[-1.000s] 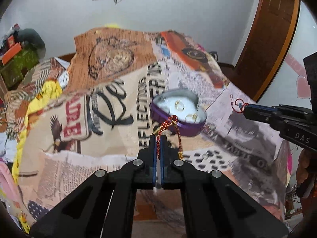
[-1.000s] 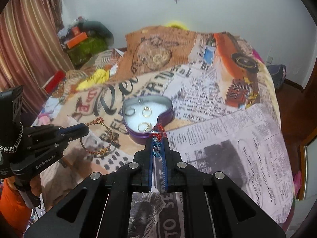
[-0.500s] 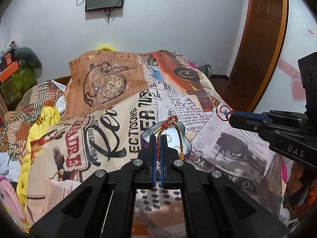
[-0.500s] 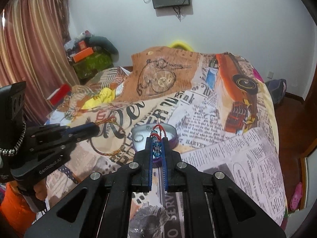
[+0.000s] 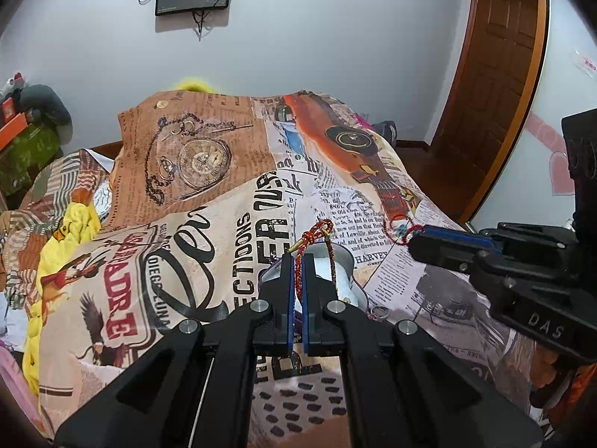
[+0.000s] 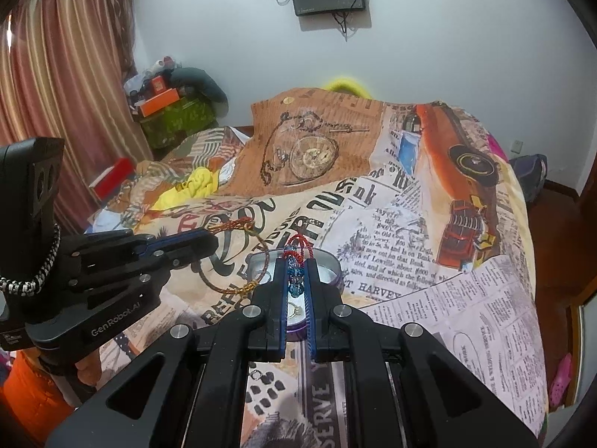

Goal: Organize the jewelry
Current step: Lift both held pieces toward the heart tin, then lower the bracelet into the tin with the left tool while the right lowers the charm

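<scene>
My left gripper (image 5: 298, 261) is shut on a red and gold cord bracelet (image 5: 315, 235), held above the bedspread; its loop hangs free in the right wrist view (image 6: 246, 261). My right gripper (image 6: 297, 265) is shut on a red cord bracelet with blue beads (image 6: 293, 276); it also shows in the left wrist view (image 5: 401, 229). A purple heart-shaped tin (image 5: 341, 261) with a white lining lies open under both grippers. A gold ring (image 6: 297, 310) lies inside it. Most of the tin is hidden by the fingers.
The tin (image 6: 328, 261) sits on a newspaper-print bedspread (image 5: 209, 224) over a bed. A small ring (image 5: 378, 313) lies on the cloth beside the tin. Yellow cloth (image 5: 74, 224) and clutter lie at the left. A wooden door (image 5: 492, 74) stands at the right.
Both grippers have risen and tilted up with their bracelets still clamped. The tin now sits lower and closer under the fingertips, and more of the wall and the screen show.
</scene>
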{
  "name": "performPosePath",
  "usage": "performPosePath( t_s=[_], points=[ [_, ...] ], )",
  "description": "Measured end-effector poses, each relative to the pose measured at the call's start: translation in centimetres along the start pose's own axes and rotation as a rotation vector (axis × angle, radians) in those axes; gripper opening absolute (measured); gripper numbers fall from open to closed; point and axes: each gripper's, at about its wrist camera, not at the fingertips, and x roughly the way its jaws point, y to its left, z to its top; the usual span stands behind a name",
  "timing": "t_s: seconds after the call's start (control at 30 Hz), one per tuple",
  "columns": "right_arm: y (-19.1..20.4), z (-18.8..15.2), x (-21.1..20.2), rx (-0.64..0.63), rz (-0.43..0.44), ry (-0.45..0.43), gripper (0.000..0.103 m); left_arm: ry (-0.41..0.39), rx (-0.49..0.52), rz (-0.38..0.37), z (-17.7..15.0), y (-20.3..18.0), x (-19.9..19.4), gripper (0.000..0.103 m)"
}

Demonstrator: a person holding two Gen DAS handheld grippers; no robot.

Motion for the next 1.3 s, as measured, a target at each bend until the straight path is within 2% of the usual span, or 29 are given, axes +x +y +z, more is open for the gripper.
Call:
performPosePath(
  t_s=[0.43,0.7,1.07,1.3],
  points=[
    [-0.2,-0.3,4.0,-0.027,0.023,0.079,0.007,0.081,-0.019,-0.039,0.0,0.8,4.7,0.001],
    [-0.7,-0.6,6.4,-0.038,0.025,0.14,0.007,0.125,-0.027,-0.028,-0.3,1.3,6.7,0.001],
    [-0.1,-1.2,7.3,-0.076,0.031,0.176,0.007,0.14,-0.017,-0.02,-0.4,1.4,6.8,0.002],
    [0.1,-1.3,7.8,-0.097,0.014,0.227,0.007,0.137,-0.018,-0.016,-0.4,1.6,5.9,0.009]
  ],
)
